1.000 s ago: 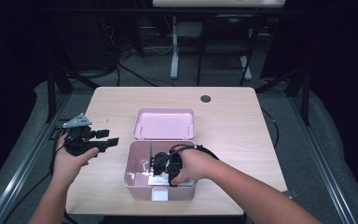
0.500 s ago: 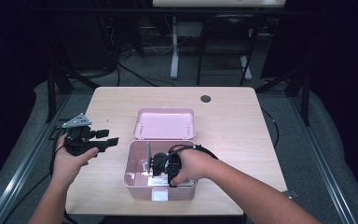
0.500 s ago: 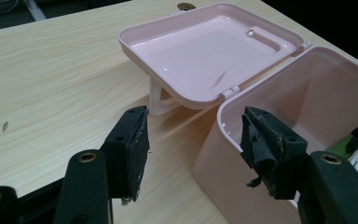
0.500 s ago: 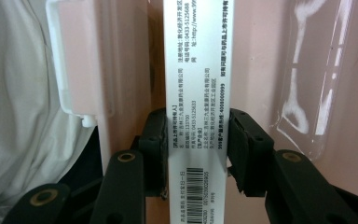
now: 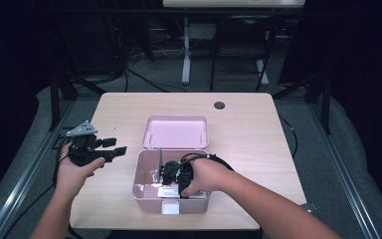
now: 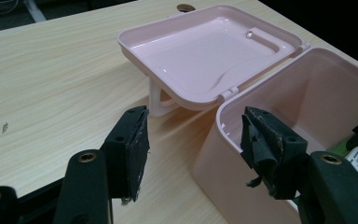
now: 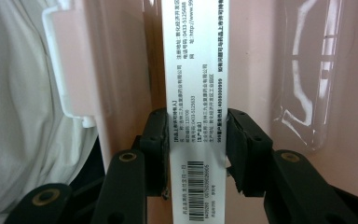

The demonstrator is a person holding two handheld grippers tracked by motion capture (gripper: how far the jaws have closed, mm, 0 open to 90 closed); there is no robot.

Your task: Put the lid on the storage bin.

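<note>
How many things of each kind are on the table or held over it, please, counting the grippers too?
Grippers: 2, the left gripper and the right gripper
Pink storage boxes, lid open: 1
White printed cartons: 1, between the right gripper's fingers inside the box
Total: 4

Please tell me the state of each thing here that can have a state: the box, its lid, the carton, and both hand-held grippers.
Pink box: open, standing on the table.
Lid: swung fully back, lying flat behind the box.
White printed carton: inside the box, clamped on its narrow sides.
Right hand-held gripper: shut on the carton, reaching into the box.
Left hand-held gripper: open, empty, beside the box.
</note>
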